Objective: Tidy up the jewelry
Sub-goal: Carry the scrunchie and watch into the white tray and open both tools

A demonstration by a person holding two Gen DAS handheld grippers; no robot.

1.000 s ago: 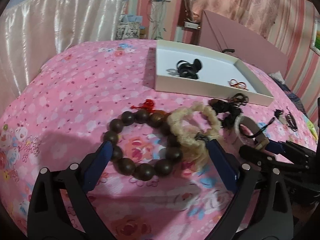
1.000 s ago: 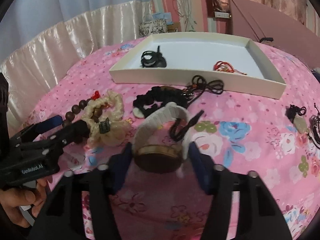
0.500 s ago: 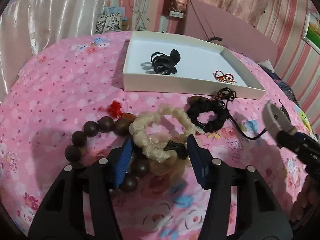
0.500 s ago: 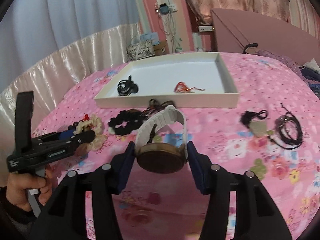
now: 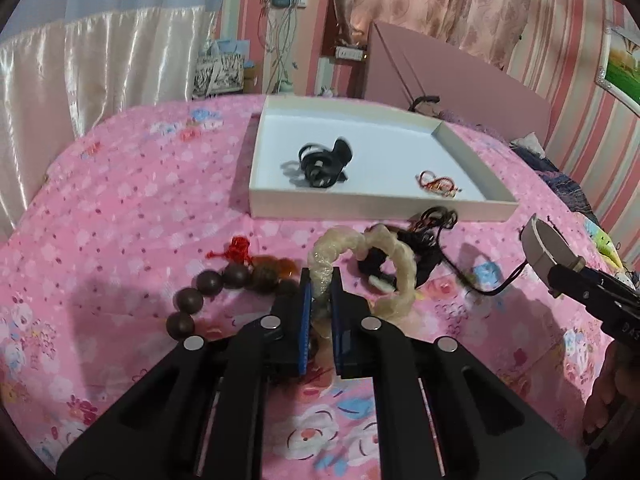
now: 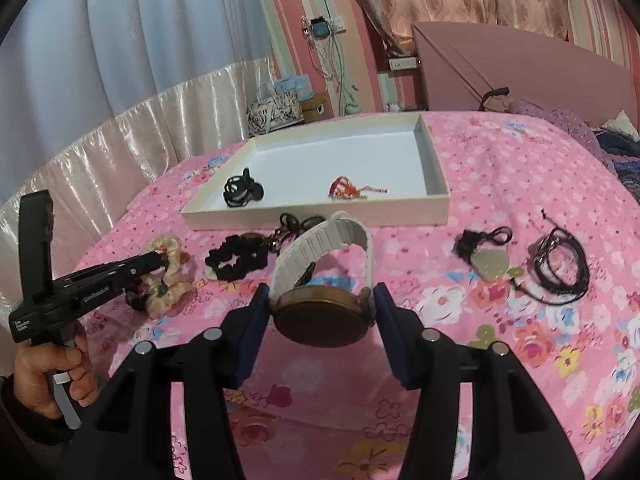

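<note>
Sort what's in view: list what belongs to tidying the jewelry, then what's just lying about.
Part of the job:
- cream bracelet, pinched in the left hand-held gripper
- watch, held in the right hand-held gripper
- white tray
- dark bead bracelet
- black scrunchie
- heart pendant
- black cord necklace

Just lying about:
- patterned bag
- curtains
- headboard

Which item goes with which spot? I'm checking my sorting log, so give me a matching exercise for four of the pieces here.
Column one:
1. watch
2. cream bracelet
3. red cord bracelet
4. heart pendant

Column two:
A. inside the white tray
B. loose on the bedspread
C. in the right gripper
D. in the left gripper

Pairs: 1-C, 2-D, 3-A, 4-B
</note>
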